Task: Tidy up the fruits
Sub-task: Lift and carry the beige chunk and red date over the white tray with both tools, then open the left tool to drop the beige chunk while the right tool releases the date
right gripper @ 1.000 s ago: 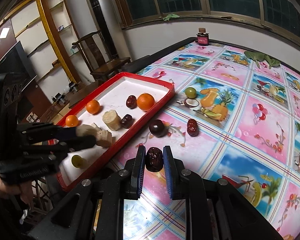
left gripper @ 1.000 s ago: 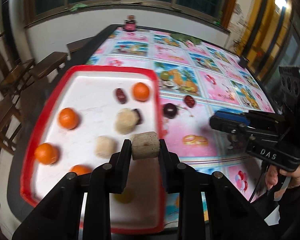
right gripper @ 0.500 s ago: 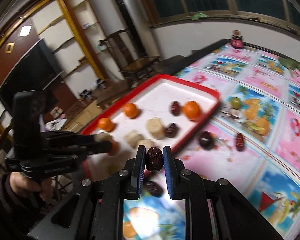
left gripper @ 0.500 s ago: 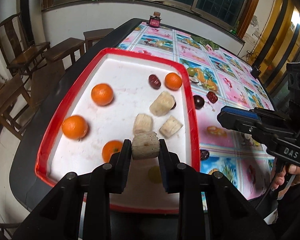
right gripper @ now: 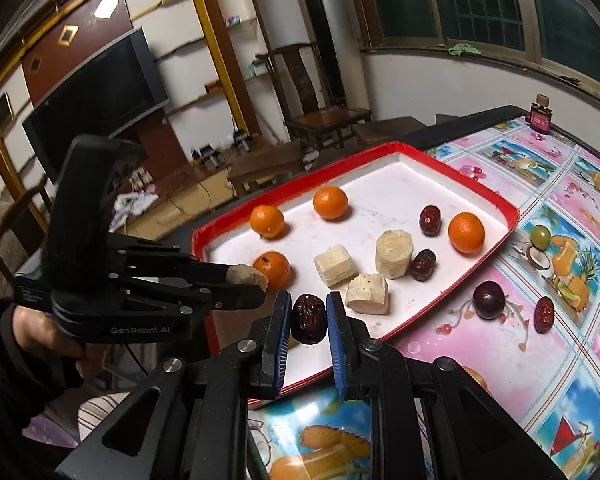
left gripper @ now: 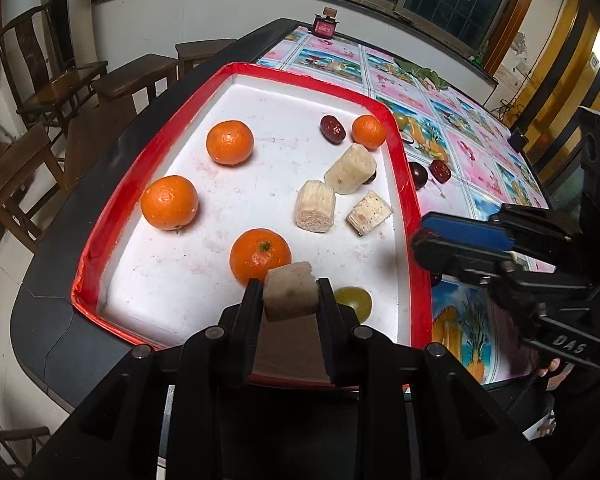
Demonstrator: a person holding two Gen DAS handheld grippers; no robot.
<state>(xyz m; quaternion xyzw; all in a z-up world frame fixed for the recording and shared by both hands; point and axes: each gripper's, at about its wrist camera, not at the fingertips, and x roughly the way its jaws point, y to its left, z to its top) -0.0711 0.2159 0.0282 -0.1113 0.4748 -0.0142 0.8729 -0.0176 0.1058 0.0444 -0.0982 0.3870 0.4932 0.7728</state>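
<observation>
Both loaded claws had swung over the red tray's [left gripper: 100, 240] near end: left claw [left gripper: 290, 294] clamping a pale cane chunk [left gripper: 290, 290], right claw [right gripper: 308, 320] a red date [right gripper: 308, 319], releases apparently imminent.

I can read white letters "DAS" on the side of the right gripper [left gripper: 416, 240]. I read "Gen Robot.AI" on the side of the left gripper [right gripper: 256, 288].

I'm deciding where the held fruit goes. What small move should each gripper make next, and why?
Probably lower and release over bare tray floor. The left gripper holds a pale sugarcane chunk above the red-rimmed tray, beside an orange; the right gripper holds a red date over the tray's near edge. Neither fruit rests on anything yet.
</observation>
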